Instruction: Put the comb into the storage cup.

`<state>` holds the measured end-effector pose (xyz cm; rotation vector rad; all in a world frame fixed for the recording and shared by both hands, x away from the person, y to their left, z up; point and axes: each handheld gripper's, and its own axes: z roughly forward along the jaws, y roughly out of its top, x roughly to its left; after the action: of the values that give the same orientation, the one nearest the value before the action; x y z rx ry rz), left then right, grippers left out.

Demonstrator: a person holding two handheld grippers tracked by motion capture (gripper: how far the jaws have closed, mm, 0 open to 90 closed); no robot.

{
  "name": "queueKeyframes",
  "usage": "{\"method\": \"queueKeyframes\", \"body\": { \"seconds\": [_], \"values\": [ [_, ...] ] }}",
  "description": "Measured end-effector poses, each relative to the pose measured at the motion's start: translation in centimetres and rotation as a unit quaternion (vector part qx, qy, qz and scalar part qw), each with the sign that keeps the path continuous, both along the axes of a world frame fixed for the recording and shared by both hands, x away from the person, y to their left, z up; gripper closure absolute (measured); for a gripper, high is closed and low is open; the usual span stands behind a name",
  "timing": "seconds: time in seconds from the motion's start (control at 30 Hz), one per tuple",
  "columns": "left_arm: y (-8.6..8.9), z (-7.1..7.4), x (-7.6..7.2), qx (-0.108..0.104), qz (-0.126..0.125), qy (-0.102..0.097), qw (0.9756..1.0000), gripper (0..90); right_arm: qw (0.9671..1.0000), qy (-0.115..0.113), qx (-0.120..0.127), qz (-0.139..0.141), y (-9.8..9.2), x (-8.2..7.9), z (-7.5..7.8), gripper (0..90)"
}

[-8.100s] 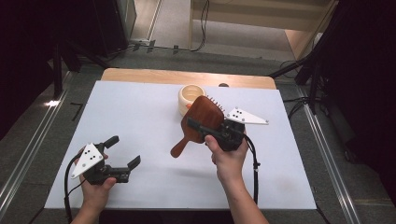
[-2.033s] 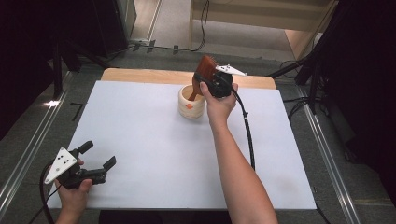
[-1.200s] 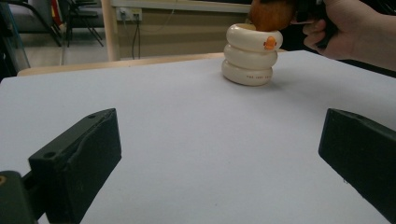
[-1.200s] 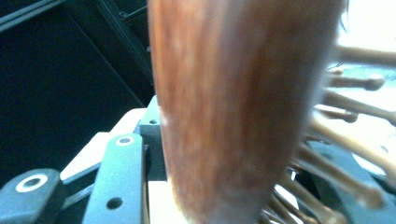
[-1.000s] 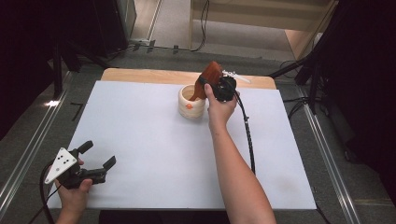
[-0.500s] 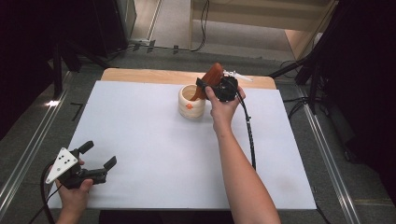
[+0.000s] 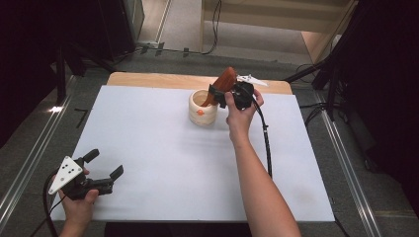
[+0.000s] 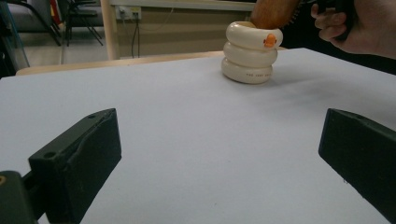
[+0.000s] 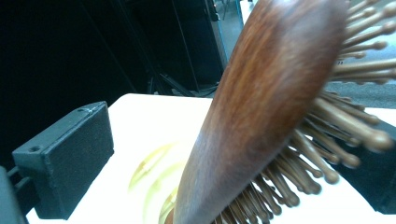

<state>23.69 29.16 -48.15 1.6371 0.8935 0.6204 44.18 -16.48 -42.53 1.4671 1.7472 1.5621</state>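
A reddish-brown wooden hairbrush (image 7: 225,84) with tan bristles stands in a cream ribbed holder (image 7: 203,106) bearing an orange spot, on a white table sheet (image 7: 163,148).

- From above the table's (image 7: 148,148) near edge we look forward and down.
- Low at its near left corner, we face the far cup (image 8: 251,52).
- Right gripper view sits close over that cup (image 9: 154,186).

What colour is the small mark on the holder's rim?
Orange, on the cream holder; clearest in the left gripper view.

A brown wooden hairbrush (image 7: 223,84) stands tilted, handle down, inside a cream ringed holder (image 7: 202,108) on the white table's far side.
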Motion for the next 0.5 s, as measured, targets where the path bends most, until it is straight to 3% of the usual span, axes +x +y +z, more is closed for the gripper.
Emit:
{"method": "queueKeyframes", "body": {
  "seconds": [0.5],
  "values": [
    [-0.1, 0.0, 0.0, 0.004, -0.003, -0.002, 1.0, 0.0, 0.9994, -0.033, -0.007, -0.001, -2.6, -2.9, 1.6, 0.0]
  ]
}}
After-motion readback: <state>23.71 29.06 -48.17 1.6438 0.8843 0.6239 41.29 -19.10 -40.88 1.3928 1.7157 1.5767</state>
